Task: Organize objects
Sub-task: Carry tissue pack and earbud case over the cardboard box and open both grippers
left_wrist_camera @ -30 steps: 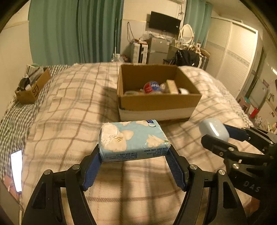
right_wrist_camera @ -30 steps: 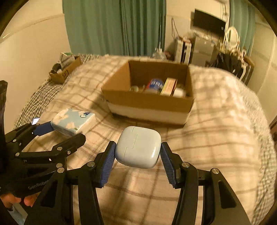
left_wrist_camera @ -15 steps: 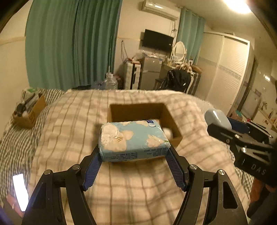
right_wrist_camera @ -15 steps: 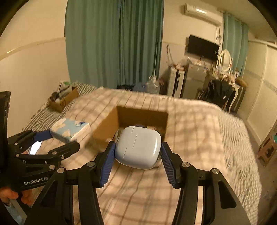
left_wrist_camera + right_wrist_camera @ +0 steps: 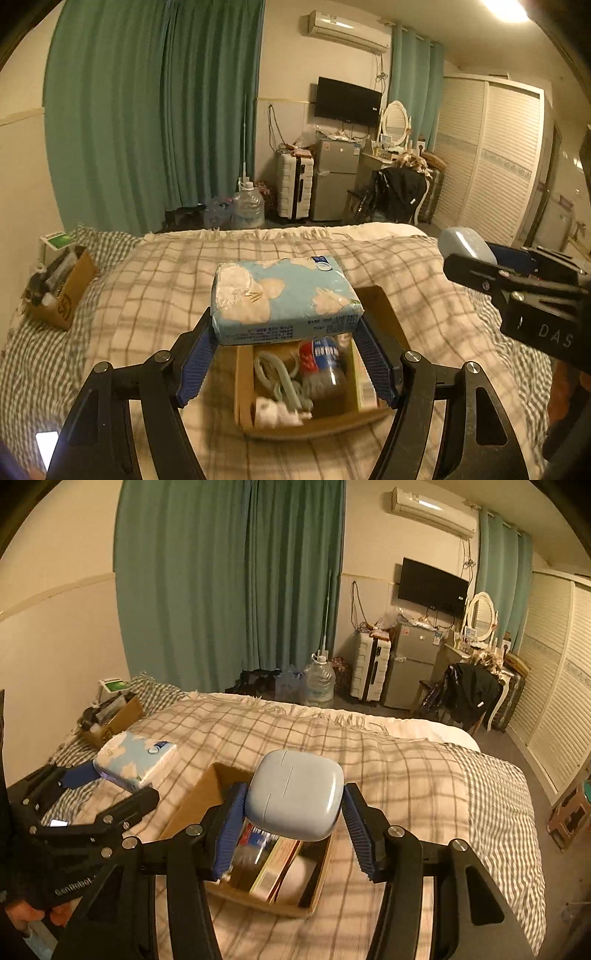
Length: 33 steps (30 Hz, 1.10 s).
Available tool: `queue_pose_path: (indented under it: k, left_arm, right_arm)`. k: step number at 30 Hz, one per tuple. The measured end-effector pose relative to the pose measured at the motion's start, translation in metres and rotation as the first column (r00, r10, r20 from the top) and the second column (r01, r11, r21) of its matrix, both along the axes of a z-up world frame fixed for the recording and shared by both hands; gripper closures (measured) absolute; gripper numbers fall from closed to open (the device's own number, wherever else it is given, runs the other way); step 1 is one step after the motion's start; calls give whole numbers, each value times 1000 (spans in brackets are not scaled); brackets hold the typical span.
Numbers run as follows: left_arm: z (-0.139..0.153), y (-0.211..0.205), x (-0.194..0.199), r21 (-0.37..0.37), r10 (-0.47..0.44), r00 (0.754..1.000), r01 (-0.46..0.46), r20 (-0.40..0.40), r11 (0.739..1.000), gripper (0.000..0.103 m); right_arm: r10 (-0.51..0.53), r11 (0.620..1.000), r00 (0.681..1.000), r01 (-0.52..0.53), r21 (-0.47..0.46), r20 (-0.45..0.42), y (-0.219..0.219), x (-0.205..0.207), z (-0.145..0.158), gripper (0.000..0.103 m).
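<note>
My left gripper (image 5: 286,332) is shut on a blue and white tissue pack (image 5: 284,299) and holds it above an open cardboard box (image 5: 243,387) on the bed. The pack also shows in the right wrist view (image 5: 135,760). My right gripper (image 5: 291,808) is shut on a pale blue rounded case (image 5: 293,794) and holds it above the same box (image 5: 192,805). The case shows at the right of the left wrist view (image 5: 463,243). The box holds a bottle (image 5: 323,363), a cable, a white item and flat packets.
The box sits on a checked blanket (image 5: 155,295) covering the bed. A small carton of clutter (image 5: 61,291) stands at the bed's left edge. A lit phone (image 5: 46,448) lies near left. Beyond the bed are curtains, a water jug, a fridge and wardrobes.
Both grippers have risen and moved forward with their loads. They now hang over the cardboard box, which was ahead of them a second ago and now lies below.
</note>
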<state>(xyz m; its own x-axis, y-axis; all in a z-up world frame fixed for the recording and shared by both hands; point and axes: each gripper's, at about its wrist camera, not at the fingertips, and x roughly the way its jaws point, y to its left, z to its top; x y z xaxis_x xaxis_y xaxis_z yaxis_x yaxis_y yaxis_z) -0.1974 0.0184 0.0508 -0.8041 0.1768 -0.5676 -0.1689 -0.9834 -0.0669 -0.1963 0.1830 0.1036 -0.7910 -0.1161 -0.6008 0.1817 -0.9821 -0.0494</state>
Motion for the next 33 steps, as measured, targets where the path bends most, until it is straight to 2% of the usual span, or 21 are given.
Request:
queue_pose_path:
  k: [4,8,12,14,19,22,24,26,27,30,33]
  left_arm:
    - [-25,7,-35,-2,-15,999,15,33,1000,29]
    - [-60,15,-61,-16,-35,995,37,88,999,29]
    - [-93,21,-81,-56,-21,989,30,144,998,29]
    - [-105,21,-88,-50,-23,984,32,174,998,29]
    - [-128,21,-98,-26,-39,971,46,235,999,29]
    - [-134,20,-100,-33,-17,968,26,251,999,29]
    - [-132,19,-100,-4,-30,966,32,257,999,28]
    - [-130,19,-99,0,-35,964,37,265,999,26]
    - [-128,20,-101,-9,-30,964,33,264,999,21]
    - [-116,20,-99,-45,19,973,-9,228,999,6]
    - [-99,17,-91,-34,40,982,-34,186,999,4]
  right_arm:
    - [-10,1000,1000,10,-4,23,2,-42,-15,51]
    - [-15,1000,996,16,-10,89,3,-85,-53,51]
    - [-22,1000,988,25,-12,155,4,-109,-97,51]
    - [-22,1000,981,24,-9,190,3,-118,-119,51]
    - [-11,1000,972,17,-25,234,10,-128,-147,51]
    - [-13,999,973,21,-34,231,12,-129,-151,50]
    - [-12,998,975,25,-56,224,14,-128,-149,50]
    - [-7,997,979,23,-78,204,15,-124,-142,38]
    - [-12,996,982,28,-81,189,15,-121,-138,29]
    - [-34,996,988,46,-78,149,15,-114,-121,26]
    - [-67,995,991,75,-70,115,20,-102,-100,20]
